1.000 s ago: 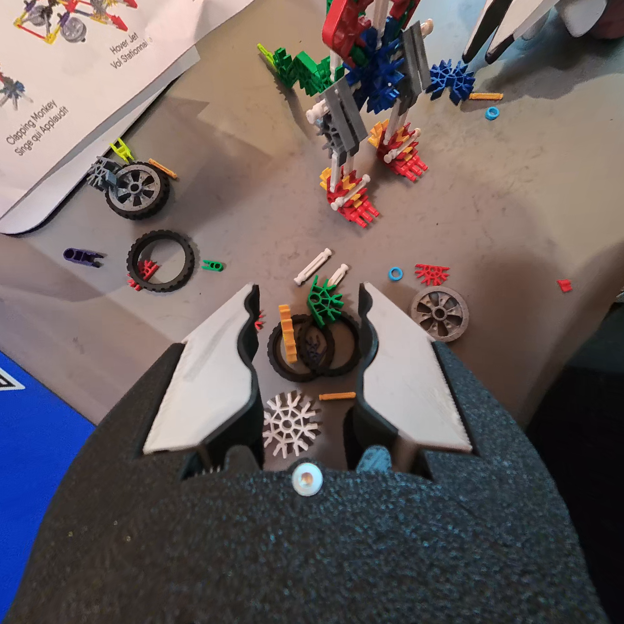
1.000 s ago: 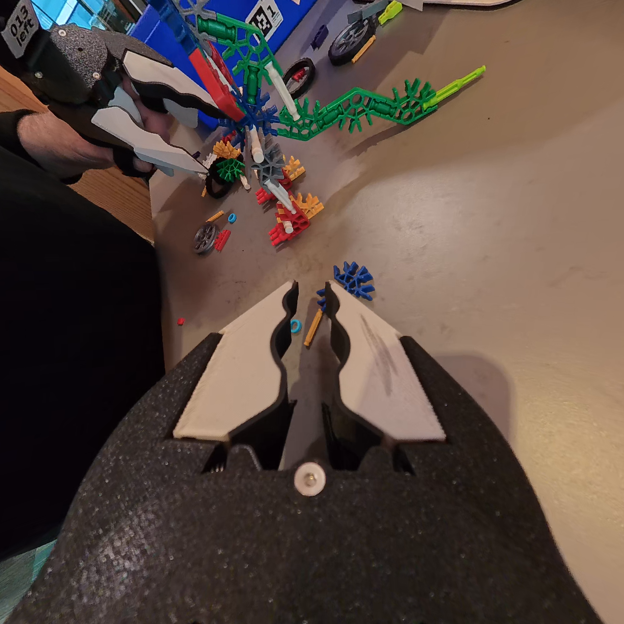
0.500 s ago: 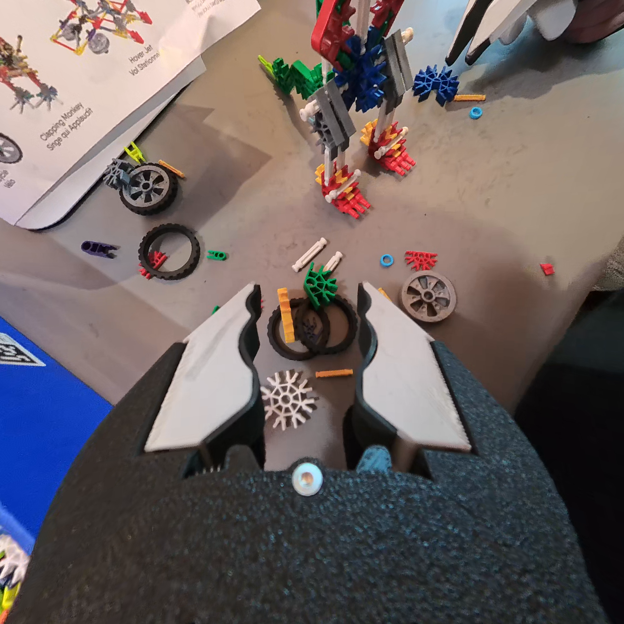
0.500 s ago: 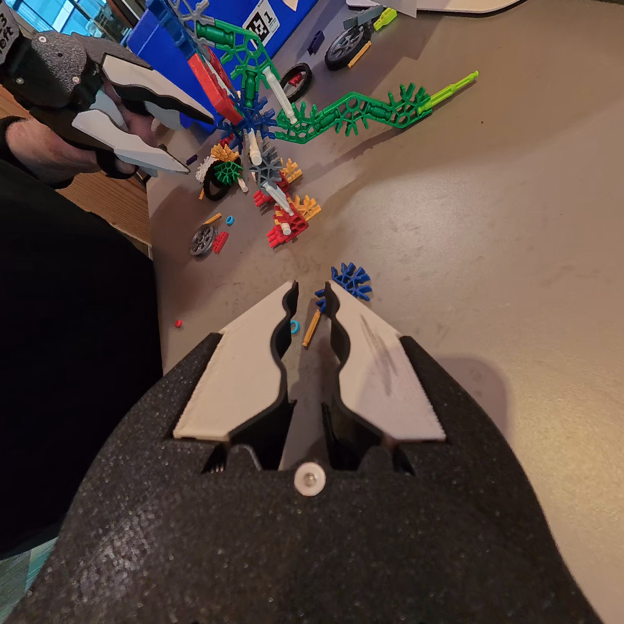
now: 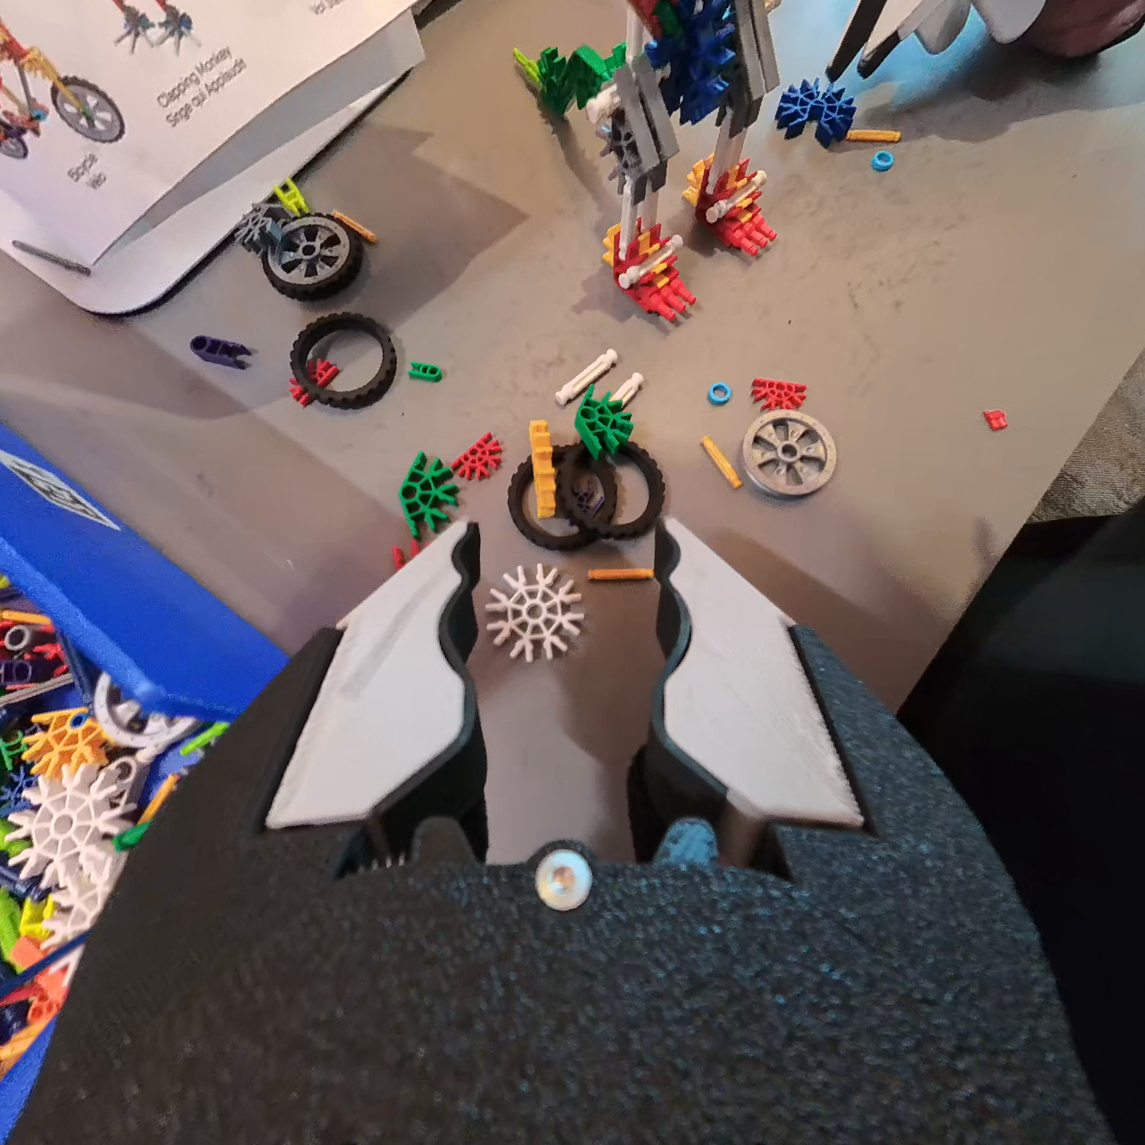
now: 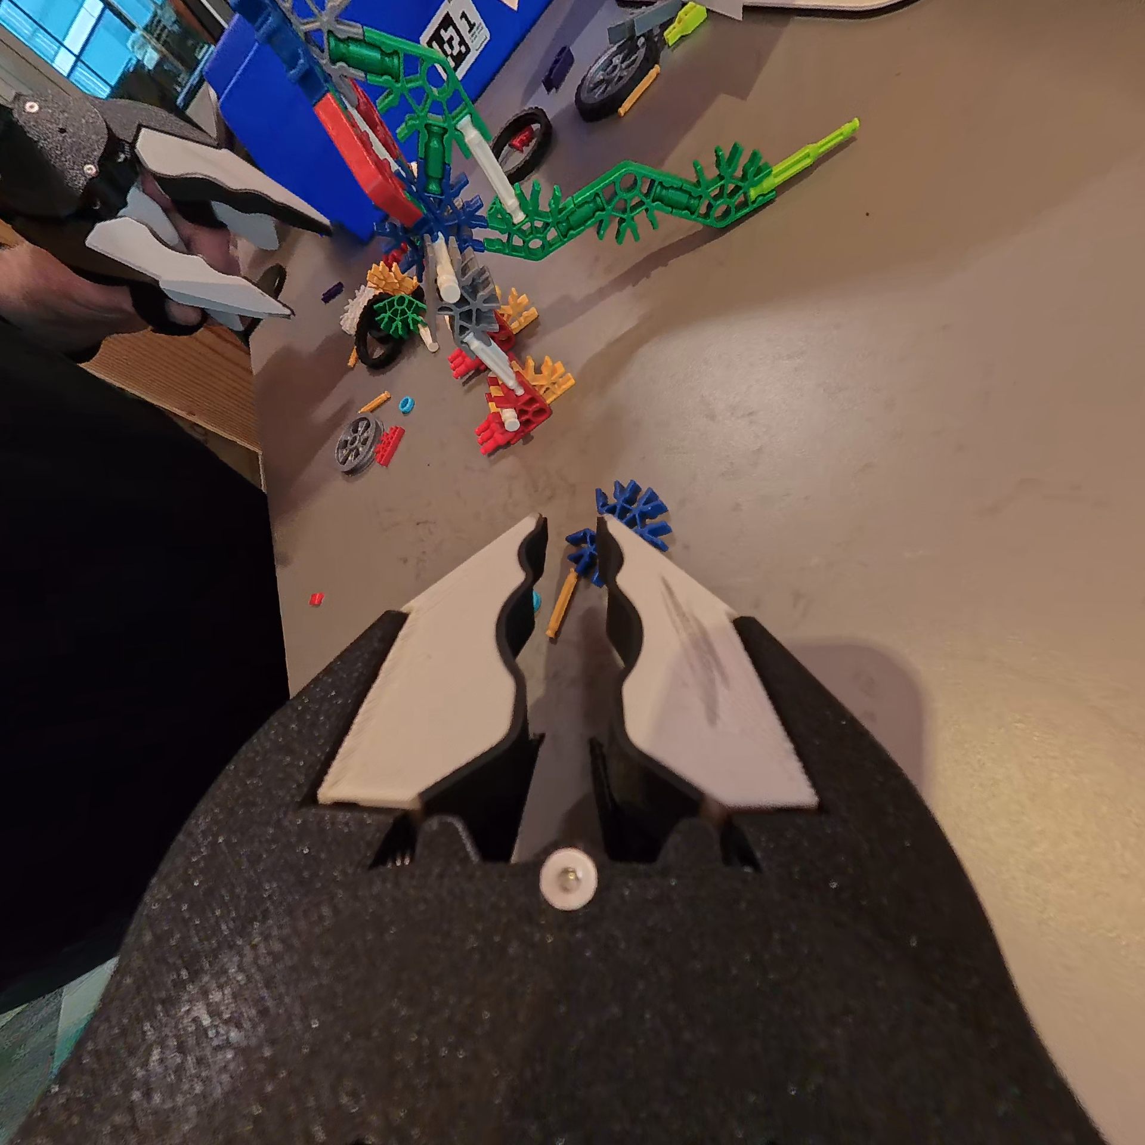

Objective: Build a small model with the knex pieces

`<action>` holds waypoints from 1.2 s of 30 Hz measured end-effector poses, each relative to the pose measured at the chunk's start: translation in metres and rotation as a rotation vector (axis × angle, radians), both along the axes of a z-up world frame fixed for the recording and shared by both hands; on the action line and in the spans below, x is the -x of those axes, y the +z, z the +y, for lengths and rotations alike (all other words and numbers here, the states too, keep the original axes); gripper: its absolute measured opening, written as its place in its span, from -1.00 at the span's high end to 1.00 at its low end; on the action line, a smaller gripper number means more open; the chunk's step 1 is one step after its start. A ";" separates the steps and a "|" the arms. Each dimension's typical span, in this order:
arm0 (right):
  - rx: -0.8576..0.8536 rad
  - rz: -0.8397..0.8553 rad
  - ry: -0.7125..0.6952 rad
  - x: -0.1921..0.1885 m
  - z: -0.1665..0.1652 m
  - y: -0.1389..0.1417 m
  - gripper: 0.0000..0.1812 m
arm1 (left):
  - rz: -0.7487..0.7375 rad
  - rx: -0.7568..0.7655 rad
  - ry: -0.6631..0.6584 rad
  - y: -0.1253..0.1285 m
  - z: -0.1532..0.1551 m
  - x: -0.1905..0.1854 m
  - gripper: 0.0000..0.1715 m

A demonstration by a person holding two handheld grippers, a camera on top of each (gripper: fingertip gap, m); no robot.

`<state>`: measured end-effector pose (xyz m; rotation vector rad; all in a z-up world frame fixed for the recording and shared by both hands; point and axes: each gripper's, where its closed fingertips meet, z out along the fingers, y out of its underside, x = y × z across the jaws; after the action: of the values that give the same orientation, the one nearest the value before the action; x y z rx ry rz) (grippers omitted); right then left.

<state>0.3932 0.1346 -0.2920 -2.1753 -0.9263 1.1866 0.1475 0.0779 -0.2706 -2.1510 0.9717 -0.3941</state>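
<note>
A play or hobby table indoors, by the look of it: a grey tabletop [image 5: 867, 297] strewn with plastic construction-toy pieces, a half-built model [image 6: 446, 248] at upper centre, an instruction sheet [image 5: 155, 93] at upper left, a blue parts bin [image 5: 93, 588] at the left edge, and windows [image 6: 93, 56] in the far upper-left corner.

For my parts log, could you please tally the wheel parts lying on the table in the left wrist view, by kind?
Empty tyres: 3
Tyred wheel: 1
Bare hub: 1
Total: 5
</note>
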 end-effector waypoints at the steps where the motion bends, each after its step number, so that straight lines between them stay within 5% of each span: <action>1: 0.001 -0.002 -0.003 0.000 0.000 0.000 0.82 | -0.001 -0.001 0.000 0.000 -0.001 0.002 0.37; 14: -0.020 -0.024 -0.045 -0.002 0.005 -0.002 0.83 | -0.019 -0.017 -0.004 0.005 -0.015 0.017 0.40; 21: -0.025 -0.025 -0.052 -0.002 0.006 -0.002 0.83 | -0.069 -0.110 -0.024 0.039 -0.016 0.026 0.38; 25: -0.029 -0.024 -0.054 -0.002 0.006 -0.001 0.83 | -0.023 -0.168 0.051 0.056 0.001 0.059 0.41; 26: -0.029 -0.024 -0.054 -0.002 0.006 -0.001 0.83 | -0.007 -0.179 0.059 0.060 0.005 0.068 0.59; 36: -0.033 -0.015 -0.051 -0.002 0.005 0.000 0.83 | 0.171 -0.233 0.252 0.072 0.048 0.159 0.54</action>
<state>0.3953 0.1400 -0.2919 -2.1719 -0.8851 1.1242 -0.0111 0.1262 -0.1982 -2.0826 0.7813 0.0255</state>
